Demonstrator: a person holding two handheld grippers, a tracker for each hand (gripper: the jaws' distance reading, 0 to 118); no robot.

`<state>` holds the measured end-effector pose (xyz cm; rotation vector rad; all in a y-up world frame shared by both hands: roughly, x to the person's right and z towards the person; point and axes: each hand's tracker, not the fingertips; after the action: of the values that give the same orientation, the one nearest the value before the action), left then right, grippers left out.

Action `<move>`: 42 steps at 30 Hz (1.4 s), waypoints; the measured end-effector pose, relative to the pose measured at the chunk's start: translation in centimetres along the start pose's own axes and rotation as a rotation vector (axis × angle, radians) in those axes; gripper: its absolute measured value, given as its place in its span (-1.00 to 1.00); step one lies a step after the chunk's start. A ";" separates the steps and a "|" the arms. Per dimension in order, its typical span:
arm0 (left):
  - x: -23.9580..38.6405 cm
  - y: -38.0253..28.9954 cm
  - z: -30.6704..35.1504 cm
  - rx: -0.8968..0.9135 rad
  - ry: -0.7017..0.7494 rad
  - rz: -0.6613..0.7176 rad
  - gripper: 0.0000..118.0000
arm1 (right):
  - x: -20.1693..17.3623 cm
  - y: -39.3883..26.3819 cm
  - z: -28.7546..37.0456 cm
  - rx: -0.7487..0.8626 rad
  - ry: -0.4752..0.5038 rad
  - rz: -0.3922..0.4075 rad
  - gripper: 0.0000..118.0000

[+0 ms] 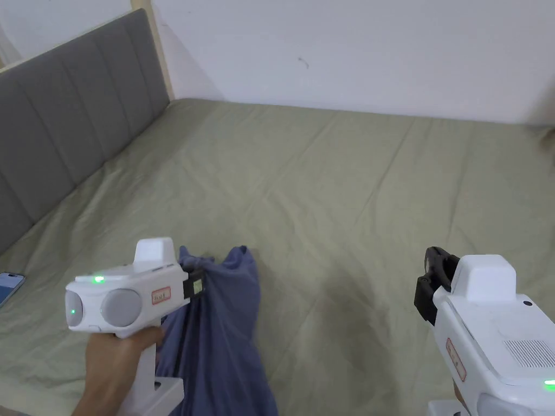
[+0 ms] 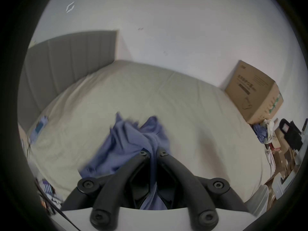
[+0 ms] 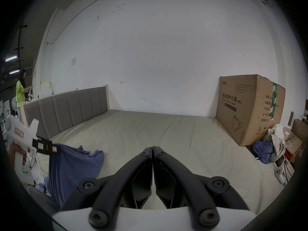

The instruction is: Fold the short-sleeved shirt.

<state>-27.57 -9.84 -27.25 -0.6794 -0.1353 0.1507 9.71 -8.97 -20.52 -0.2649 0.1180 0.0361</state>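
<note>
The left gripper [image 1: 196, 284], held in a person's hand [image 1: 111, 364], had both jaws pinched tight on a bunched part of the blue short-sleeved shirt [image 1: 227, 336]; the shirt hung crumpled from that single pinch at the near edge of the bed [image 1: 336, 184], its lower part dropping out of the head view. The right gripper [image 1: 428, 287] hovered apart to the right, over the sheet; in the right gripper view its 2 jaws met with nothing between them.

The main risk seemed to be the grip itself; the jaws held a gathered wad, not a clean seam or corner, so the cloth could slide free or layers could peel away unevenly if swung. Spreading from a wad might also leave the shirt twisted, with sleeves trapped beneath. A phone [image 1: 10, 286] lay near the bed's left edge, where a sweeping hem might catch it.

Room was generous; the sheet ahead lay bare. The grey headboard [image 1: 70, 124] bounded the left, a white wall [image 1: 352, 54] the far side, and a cardboard box [image 3: 250, 108] stood at the right.
</note>
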 end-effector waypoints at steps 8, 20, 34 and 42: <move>9.3 7.5 2.8 0.124 -0.179 -0.169 -0.95 | 3.9 0.8 3.1 0.050 -0.081 -0.018 -1.00; 24.0 12.6 3.7 0.211 -0.407 -0.396 -0.95 | 10.4 1.3 7.6 0.102 -0.238 -0.037 -1.00; 32.5 1.6 -6.1 -0.127 -0.605 -0.525 -0.95 | 14.7 -0.4 10.4 0.067 -0.362 -0.049 -1.00; 30.2 -7.9 -13.8 -0.383 -0.444 -0.574 -0.94 | 14.8 -1.9 10.0 0.024 -0.362 -0.061 -1.00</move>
<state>5.14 -18.87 -30.67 -0.9538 -0.7919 -0.2885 25.63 -7.87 -12.21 -0.2336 -0.2496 0.0216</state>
